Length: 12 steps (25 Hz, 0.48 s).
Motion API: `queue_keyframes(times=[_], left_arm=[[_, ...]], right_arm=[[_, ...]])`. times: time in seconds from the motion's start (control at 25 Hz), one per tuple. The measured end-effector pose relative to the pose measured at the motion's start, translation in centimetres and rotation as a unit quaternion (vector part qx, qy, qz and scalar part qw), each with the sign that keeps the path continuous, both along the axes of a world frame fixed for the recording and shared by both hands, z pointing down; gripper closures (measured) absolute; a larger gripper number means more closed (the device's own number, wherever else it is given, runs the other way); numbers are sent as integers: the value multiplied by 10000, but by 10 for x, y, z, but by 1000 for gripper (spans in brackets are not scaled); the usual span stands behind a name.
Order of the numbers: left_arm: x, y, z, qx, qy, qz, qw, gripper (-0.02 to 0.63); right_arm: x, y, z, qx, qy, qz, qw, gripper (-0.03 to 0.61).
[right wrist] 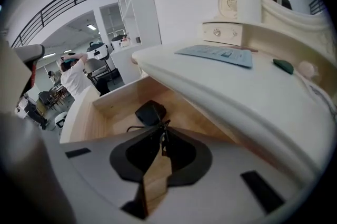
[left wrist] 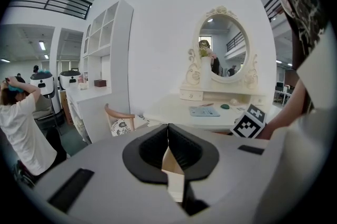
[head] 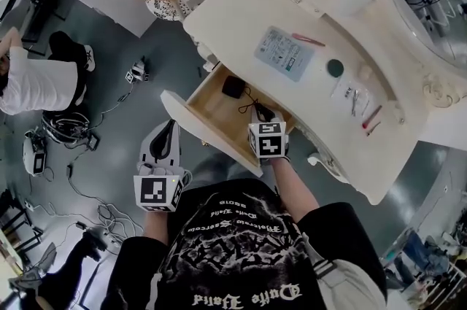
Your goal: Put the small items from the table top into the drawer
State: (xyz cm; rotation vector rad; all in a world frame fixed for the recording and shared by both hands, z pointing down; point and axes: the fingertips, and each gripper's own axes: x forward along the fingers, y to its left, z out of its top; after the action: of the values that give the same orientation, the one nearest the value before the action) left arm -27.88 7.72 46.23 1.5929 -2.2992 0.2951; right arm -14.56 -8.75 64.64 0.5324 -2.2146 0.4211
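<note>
Left gripper (head: 170, 128) was held outside the drawer front, jaws fully together with nothing between them. The drawer (head: 208, 114) of the white dressing table (head: 241, 13) stood pulled out. A small black device (head: 233, 87) lay on its wooden floor toward the back, with its thin black cord (head: 246, 106) trailing forward. Right gripper (head: 260, 110) was angled down into the drawer, jaws nearly closed and pinching that cord. Further right, on the table top, lay a blue-grey card (head: 284, 53), a pink pen (head: 309, 39) and a green disc (head: 335, 68).

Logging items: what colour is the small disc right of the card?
The disc is dark green; head view.
</note>
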Motion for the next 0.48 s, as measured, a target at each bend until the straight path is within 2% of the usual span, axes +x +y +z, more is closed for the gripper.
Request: queue_keyframes(times=[0.2, 0.4, 0.48], left_arm=[[-13, 13, 2, -80, -5, -204, 9998, 598], [-16, 12, 2, -132, -50, -173, 9998, 598], [-15, 11, 2, -147, -56, -142, 9998, 598]], right_arm=[[0, -7, 13, 23, 140, 180, 9997, 536], [-2, -19, 25, 287, 355, 182, 9988, 535], [0, -26, 30, 196, 365, 406, 9983, 535]])
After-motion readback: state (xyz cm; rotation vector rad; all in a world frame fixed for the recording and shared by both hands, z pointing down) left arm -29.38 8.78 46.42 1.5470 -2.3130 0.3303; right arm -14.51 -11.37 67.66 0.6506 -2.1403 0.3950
